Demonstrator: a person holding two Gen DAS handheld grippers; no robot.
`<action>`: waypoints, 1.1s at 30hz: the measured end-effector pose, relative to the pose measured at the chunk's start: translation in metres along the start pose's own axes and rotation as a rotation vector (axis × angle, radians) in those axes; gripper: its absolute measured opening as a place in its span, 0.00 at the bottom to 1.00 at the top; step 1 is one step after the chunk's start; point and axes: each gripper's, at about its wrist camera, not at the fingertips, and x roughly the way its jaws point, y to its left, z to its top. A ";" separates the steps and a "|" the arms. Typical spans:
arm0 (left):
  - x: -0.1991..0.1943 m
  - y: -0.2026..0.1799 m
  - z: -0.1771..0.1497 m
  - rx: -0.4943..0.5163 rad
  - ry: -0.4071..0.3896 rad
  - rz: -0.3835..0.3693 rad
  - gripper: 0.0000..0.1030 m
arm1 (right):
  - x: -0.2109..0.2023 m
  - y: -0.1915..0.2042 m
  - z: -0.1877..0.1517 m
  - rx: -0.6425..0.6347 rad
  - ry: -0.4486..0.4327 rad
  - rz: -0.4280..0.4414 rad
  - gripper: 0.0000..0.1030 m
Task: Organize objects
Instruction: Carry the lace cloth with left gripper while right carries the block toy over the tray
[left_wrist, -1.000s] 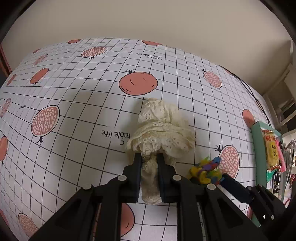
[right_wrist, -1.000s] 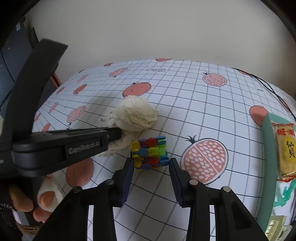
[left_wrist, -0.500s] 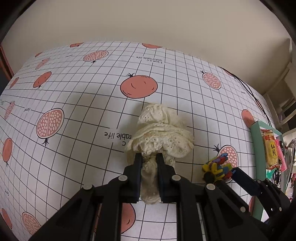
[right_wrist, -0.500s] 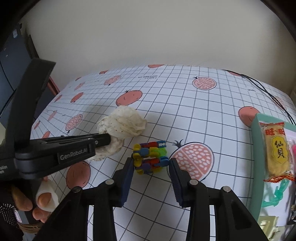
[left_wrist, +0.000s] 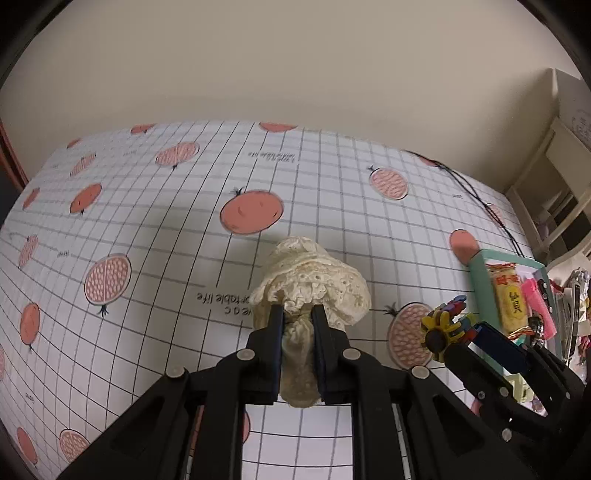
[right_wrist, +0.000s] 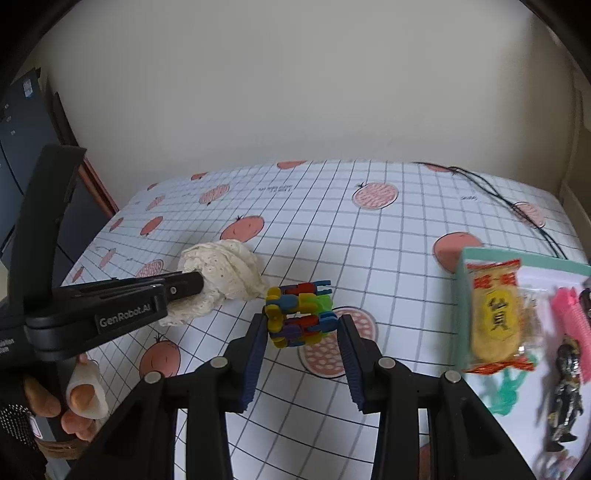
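My left gripper (left_wrist: 297, 314) is shut on a cream lace cloth (left_wrist: 314, 284) and holds it bunched above the tablecloth; the cloth also shows in the right wrist view (right_wrist: 225, 269). My right gripper (right_wrist: 301, 321) is shut on a multicoloured block toy (right_wrist: 299, 314) and holds it off the table. In the left wrist view the toy (left_wrist: 445, 325) and the right gripper are at the lower right. A teal box (right_wrist: 461, 295) at the right holds a yellow snack packet (right_wrist: 495, 317), a pink item (right_wrist: 572, 317) and a dark figurine (right_wrist: 565, 391).
The table wears a white grid cloth with pomegranate prints (left_wrist: 251, 218). A black cable (right_wrist: 528, 218) runs along the far right. A beige wall stands behind the table. A dark cabinet (right_wrist: 22, 155) is at the left.
Both grippers have risen with their loads, so the table looks farther away. The right gripper with the block toy has moved rightward toward the teal box.
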 end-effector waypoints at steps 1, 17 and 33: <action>-0.003 -0.003 0.001 0.006 -0.007 -0.003 0.15 | -0.004 -0.003 0.001 0.003 -0.006 0.000 0.40; -0.035 -0.058 0.005 0.106 -0.086 -0.088 0.15 | -0.058 -0.051 0.010 0.073 -0.104 -0.016 0.40; -0.052 -0.139 -0.005 0.225 -0.112 -0.216 0.15 | -0.100 -0.140 0.000 0.211 -0.144 -0.122 0.40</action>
